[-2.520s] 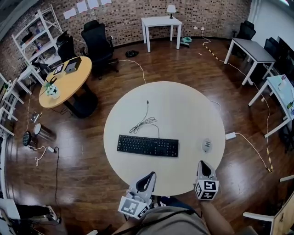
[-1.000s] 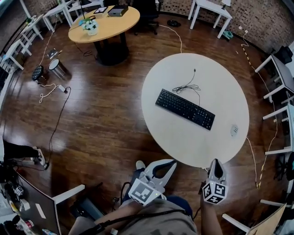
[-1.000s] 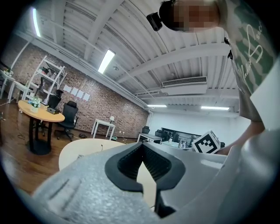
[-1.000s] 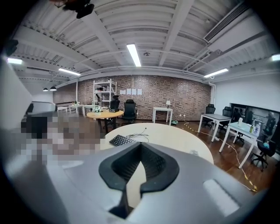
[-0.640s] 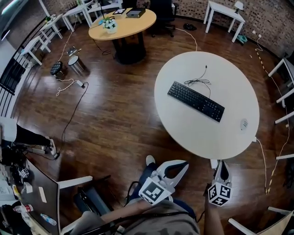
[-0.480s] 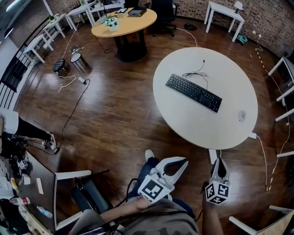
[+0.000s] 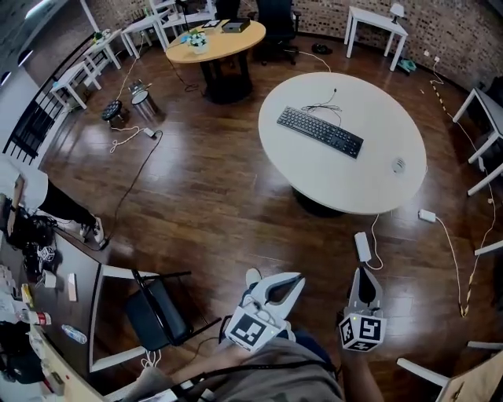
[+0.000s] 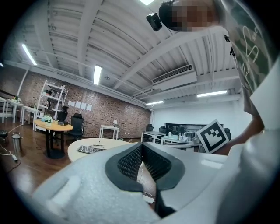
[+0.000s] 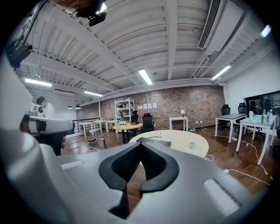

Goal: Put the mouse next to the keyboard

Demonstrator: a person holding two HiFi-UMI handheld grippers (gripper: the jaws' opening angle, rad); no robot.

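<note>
The black keyboard (image 7: 320, 131) lies on the round white table (image 7: 346, 188), its cable coiled behind it. The small grey mouse (image 7: 399, 165) sits near the table's right edge, well apart from the keyboard. Both grippers hang over the wooden floor, far short of the table. My left gripper (image 7: 295, 279) is shut with nothing in it, and my right gripper (image 7: 363, 273) is shut and empty too. The left gripper view has its tips (image 8: 141, 145) meeting, with the keyboard (image 8: 91, 149) far off. Past the closed tips (image 9: 140, 144) in the right gripper view are the keyboard (image 9: 154, 141) and mouse (image 9: 191, 145).
A white power strip (image 7: 362, 246) and its cables lie on the floor between me and the table. A black chair (image 7: 157, 314) stands at my left beside a cluttered desk (image 7: 47, 314). A yellow round table (image 7: 216, 33) and white desks (image 7: 376, 20) stand further off.
The view has pulled back from the round table, which now lies further away. Both grippers have stayed shut and now hang over bare floor, not the table's edge.
</note>
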